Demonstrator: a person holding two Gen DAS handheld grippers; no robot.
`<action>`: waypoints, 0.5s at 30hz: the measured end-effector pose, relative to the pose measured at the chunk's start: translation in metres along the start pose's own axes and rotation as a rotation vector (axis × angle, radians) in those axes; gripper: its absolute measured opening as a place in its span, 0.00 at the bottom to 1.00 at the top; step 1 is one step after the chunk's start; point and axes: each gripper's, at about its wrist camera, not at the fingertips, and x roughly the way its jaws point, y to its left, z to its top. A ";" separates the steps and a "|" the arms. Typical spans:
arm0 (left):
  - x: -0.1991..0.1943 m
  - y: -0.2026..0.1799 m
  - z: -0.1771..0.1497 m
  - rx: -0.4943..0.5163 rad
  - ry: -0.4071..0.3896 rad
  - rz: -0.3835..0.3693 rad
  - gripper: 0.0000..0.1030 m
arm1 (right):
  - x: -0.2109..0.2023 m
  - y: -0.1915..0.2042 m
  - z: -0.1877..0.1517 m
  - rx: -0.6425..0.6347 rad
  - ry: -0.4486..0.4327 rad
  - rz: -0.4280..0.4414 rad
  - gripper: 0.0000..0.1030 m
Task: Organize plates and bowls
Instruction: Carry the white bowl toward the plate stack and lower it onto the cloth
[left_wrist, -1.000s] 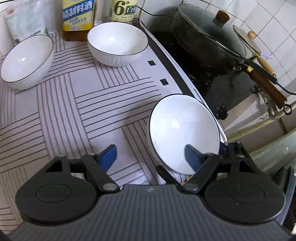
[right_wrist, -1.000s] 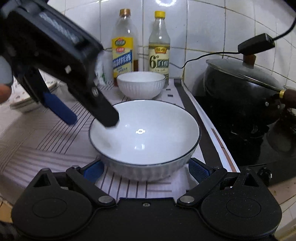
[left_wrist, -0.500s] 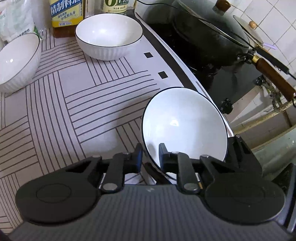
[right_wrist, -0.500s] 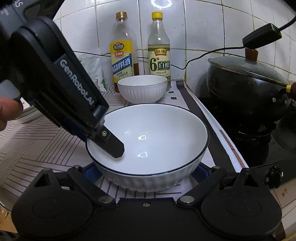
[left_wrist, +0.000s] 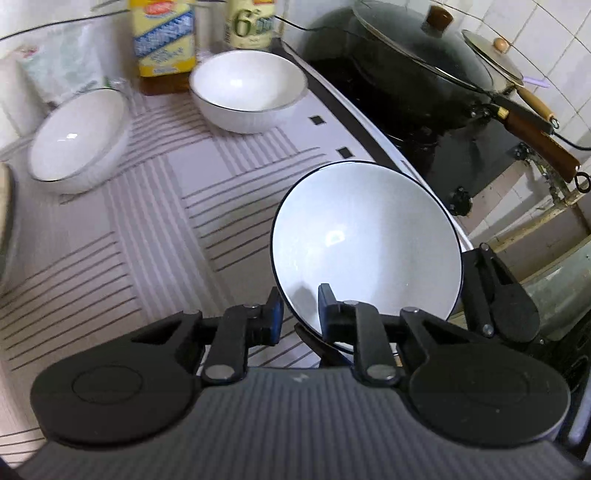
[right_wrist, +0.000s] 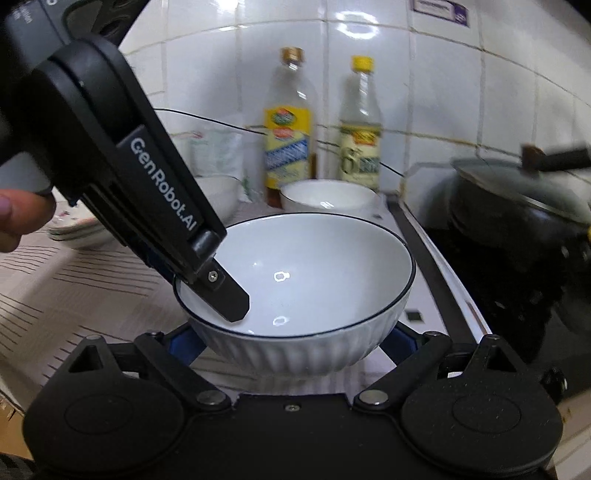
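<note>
A white bowl with a thin black rim (left_wrist: 365, 240) (right_wrist: 306, 280) is lifted above the striped counter. My left gripper (left_wrist: 299, 314) is shut on its near-left rim, one finger inside the bowl (right_wrist: 225, 295) and one outside. My right gripper (right_wrist: 288, 343) is open, its blue pads on either side of the bowl's base, close below it. Two more white bowls stand at the back: one by the bottles (left_wrist: 247, 92) (right_wrist: 328, 194), one further left (left_wrist: 79, 142). A stack of flowered plates (right_wrist: 79, 230) sits at the left.
Two bottles (right_wrist: 290, 122) (right_wrist: 360, 122) stand against the tiled wall. A black lidded wok (left_wrist: 402, 59) sits on the stove at the right, its wooden handle (left_wrist: 535, 134) pointing outward. A cable runs along the wall.
My left gripper closed on the bowl's rim, then raised the bowl off the counter. The right gripper stayed open under the bowl and rose with it.
</note>
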 end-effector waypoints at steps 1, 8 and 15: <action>-0.005 0.004 -0.001 -0.007 -0.003 0.006 0.19 | 0.000 0.005 0.004 -0.007 -0.007 0.013 0.96; -0.039 0.049 -0.017 -0.092 -0.026 0.072 0.20 | 0.012 0.043 0.026 -0.089 -0.033 0.140 0.96; -0.057 0.099 -0.041 -0.234 -0.028 0.135 0.20 | 0.032 0.083 0.036 -0.166 -0.026 0.278 0.96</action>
